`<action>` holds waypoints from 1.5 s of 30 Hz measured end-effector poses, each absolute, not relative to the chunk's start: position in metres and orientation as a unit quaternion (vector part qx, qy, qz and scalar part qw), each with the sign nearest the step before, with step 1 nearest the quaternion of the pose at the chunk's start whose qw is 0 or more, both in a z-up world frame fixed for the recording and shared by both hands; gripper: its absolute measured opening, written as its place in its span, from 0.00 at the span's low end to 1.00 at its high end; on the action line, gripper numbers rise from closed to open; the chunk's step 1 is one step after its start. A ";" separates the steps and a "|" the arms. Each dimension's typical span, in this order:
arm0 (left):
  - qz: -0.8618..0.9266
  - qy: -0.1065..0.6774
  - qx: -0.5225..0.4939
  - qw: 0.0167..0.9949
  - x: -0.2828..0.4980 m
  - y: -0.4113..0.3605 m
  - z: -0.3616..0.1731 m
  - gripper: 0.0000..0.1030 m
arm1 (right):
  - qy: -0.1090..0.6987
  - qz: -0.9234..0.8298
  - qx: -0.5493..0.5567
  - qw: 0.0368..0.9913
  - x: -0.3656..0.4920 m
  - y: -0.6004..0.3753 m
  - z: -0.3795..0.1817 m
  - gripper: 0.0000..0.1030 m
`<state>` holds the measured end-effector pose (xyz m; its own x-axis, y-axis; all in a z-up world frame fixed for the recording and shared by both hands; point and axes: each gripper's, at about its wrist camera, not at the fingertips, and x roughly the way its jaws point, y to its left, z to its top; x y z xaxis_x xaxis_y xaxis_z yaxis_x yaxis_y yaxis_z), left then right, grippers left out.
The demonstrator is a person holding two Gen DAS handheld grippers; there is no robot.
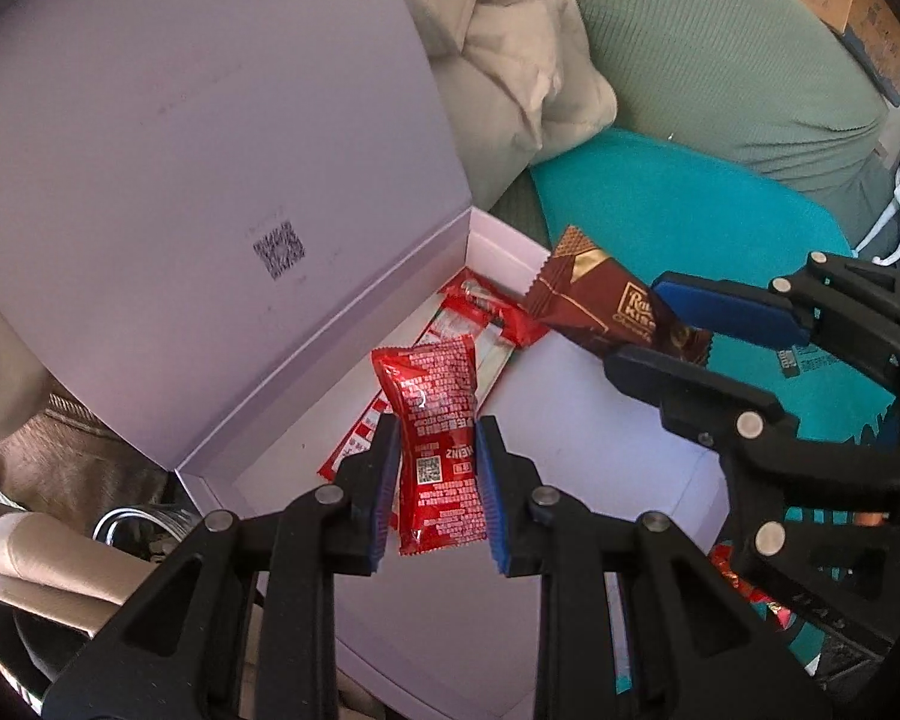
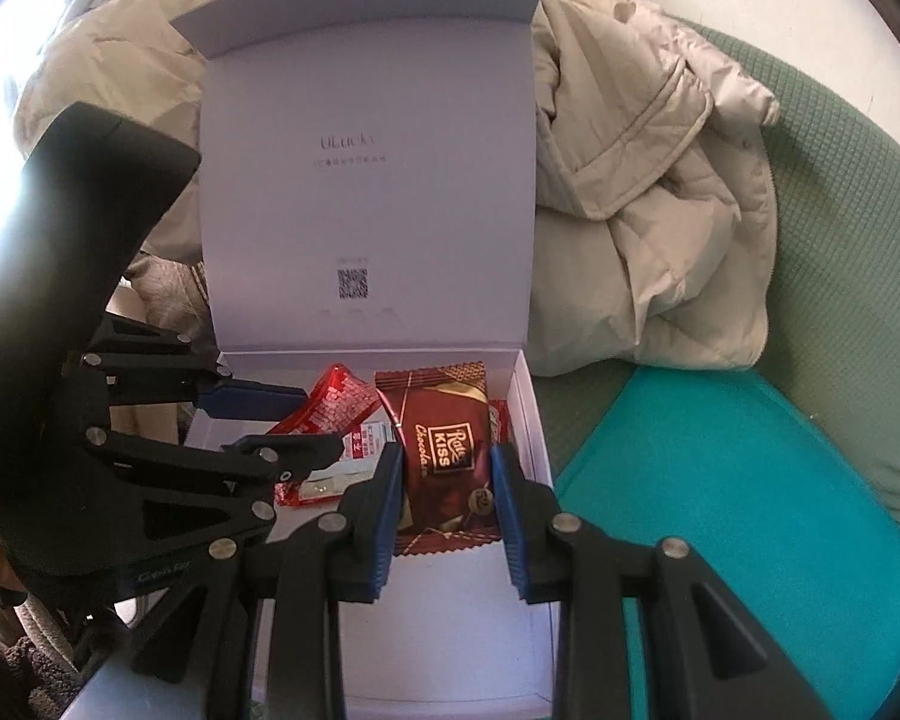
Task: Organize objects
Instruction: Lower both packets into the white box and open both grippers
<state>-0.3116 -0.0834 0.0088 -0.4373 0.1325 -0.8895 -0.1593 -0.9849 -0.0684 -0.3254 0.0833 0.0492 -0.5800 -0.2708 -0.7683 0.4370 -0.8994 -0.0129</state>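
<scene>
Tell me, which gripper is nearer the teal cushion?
Right. The right gripper, shut on the chocolate bar, hangs by the box wall beside the teal cushion; the left gripper hangs farther in.

White box: open, lid upright at the far edge, a QR code printed on the lid's inner face. Red ketchup sachet: glossy, white print, held on end above the box's left half, pinched at its lower sides. Brown chocolate wafer pack: gold lettering, crimped ends, held above the box's right half near the right wall, gripped at its sides. Red-and-white wrapped packets: lying flat on the box floor toward the far edge, overlapping one another.
</scene>
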 end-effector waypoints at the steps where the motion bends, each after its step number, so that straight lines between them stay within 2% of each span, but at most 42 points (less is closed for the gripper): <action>1: 0.847 0.012 -0.525 0.086 -0.311 -0.083 0.007 0.23 | 0.100 -0.882 0.415 0.201 -0.326 0.083 0.047 0.29; 16: 0.825 0.018 -0.559 0.081 -0.298 -0.066 -0.018 0.23 | 0.078 -0.868 0.453 0.189 -0.320 0.095 0.017 0.29; 45: 0.817 0.051 -0.570 0.069 -0.298 -0.051 -0.019 0.23 | 0.067 -0.849 0.501 0.157 -0.317 0.107 -0.013 0.30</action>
<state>-0.2979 -0.0512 -0.0193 -0.3412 0.0553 -0.9384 -0.1718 -0.9851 0.0044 -0.3165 0.1068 -0.0129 -0.4488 -0.2001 -0.8709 0.3336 -0.9417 0.0445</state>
